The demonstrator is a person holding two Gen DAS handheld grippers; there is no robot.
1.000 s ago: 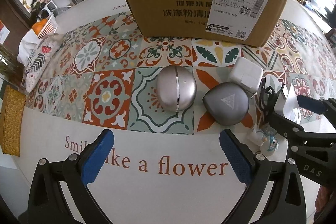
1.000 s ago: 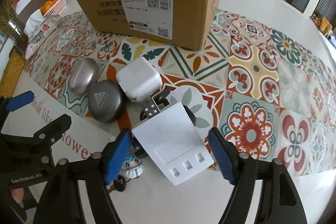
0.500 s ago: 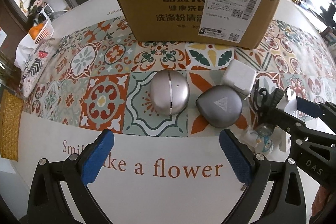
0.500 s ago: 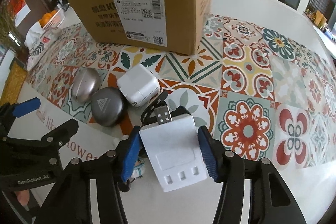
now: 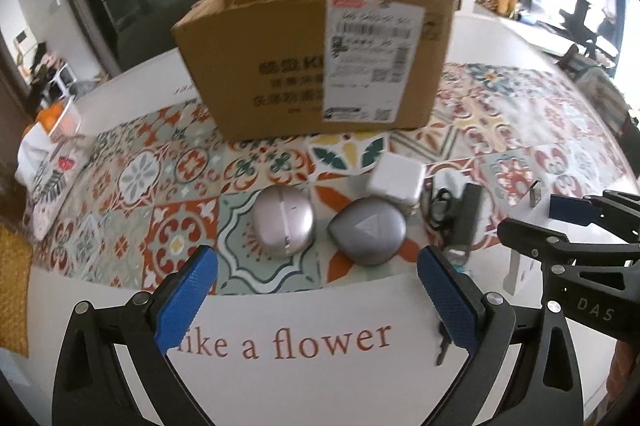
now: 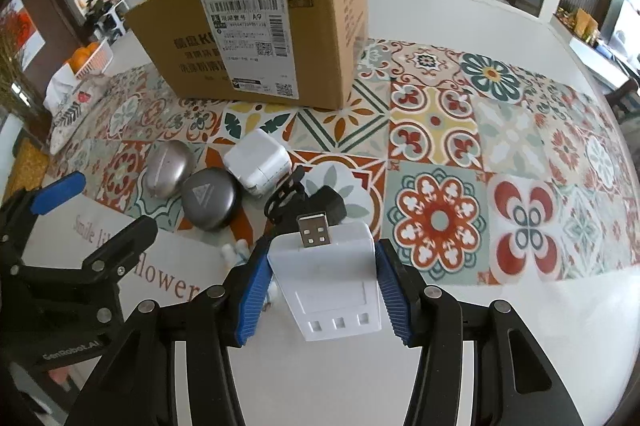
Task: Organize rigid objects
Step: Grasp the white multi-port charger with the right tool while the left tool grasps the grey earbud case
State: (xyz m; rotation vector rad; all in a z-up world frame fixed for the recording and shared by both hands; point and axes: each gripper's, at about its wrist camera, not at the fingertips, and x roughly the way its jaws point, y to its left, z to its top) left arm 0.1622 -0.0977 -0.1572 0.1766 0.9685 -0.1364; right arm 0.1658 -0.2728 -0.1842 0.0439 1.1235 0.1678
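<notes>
While the right gripper (image 6: 322,276) clamps its two blue pads against the sides of a white plastic USB adapter with a metal plug (image 6: 326,276), the adapter sits lifted between the fingers, its plug pointing toward 12 o'clock at the open brown cardboard box with a white shipping label (image 6: 260,34). The left gripper (image 5: 316,292) hovers with its jaws wide apart and nothing between them, above the white part of the tablecloth with red lettering (image 5: 304,346).

In the left wrist view, a round silver metal case (image 5: 283,221) and a dark grey drop-shaped case with a triangle mark (image 5: 368,230) lie side by side on the colourful patterned tile cloth (image 5: 132,186), at 12 o'clock from the left gripper. A white cube-shaped charger (image 5: 396,179) touches the grey case at its 1 o'clock side. A black coiled cable with a black block (image 6: 304,202) lies just beside the charger, at 12 o'clock from the held adapter. A small figurine (image 6: 236,251) is partly hidden at 10 o'clock from the right gripper; its details cannot be told. The cardboard box stands behind all these things, at 12 o'clock.
</notes>
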